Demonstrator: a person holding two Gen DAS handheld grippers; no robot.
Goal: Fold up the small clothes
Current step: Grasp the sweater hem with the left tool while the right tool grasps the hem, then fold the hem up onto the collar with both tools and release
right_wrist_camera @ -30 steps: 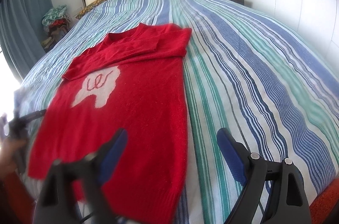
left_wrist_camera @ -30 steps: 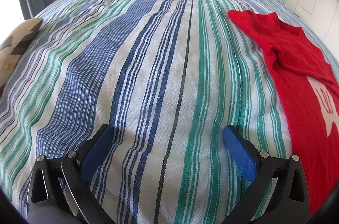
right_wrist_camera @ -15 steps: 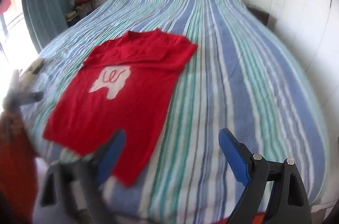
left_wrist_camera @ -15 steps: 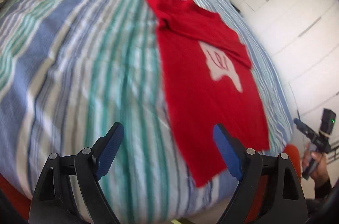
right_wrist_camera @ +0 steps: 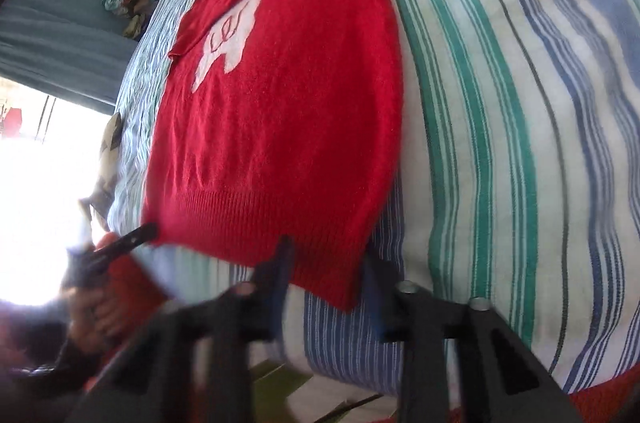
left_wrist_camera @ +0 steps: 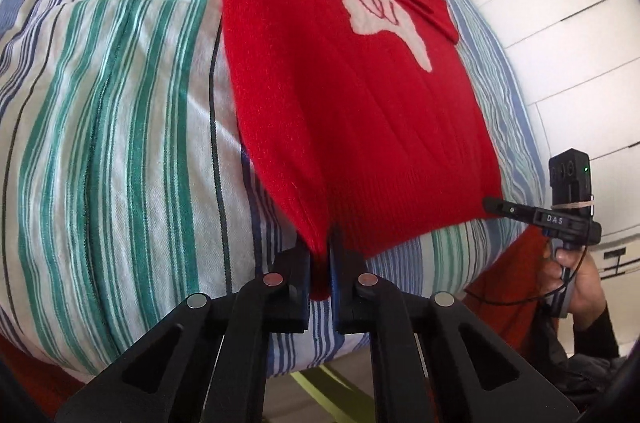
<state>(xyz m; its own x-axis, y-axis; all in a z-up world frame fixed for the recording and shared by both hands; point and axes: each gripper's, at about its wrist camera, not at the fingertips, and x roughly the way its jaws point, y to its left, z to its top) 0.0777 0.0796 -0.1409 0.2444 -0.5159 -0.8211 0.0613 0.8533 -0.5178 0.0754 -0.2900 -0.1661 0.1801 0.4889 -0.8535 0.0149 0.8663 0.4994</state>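
Left gripper (left_wrist_camera: 320,269): jaws closed, pinching the red sweater's (left_wrist_camera: 352,95) near hem corner. Right gripper (right_wrist_camera: 326,273): jaws part-open astride the opposite hem corner, grip not discernible. Sweater lies flat on the striped bedspread (left_wrist_camera: 120,143), collar farthest.

Left tongs (left_wrist_camera: 319,275) sit at bottom centre of frame, pads pinched tight on the near hem corner of a red sweater (left_wrist_camera: 344,95). Sweater lies flat on a striped bedspread (left_wrist_camera: 120,127), running up to the top centre w/ sleeves folded across the chest; white patch w/ red squiggle (left_wrist_camera: 384,11) shows in upper right of it. At right edge, right tongs (left_wrist_camera: 490,204) touch the sweater's other hem corner; can't tell their jaw state. White cupboard doors (left_wrist_camera: 560,3) fill upper right.
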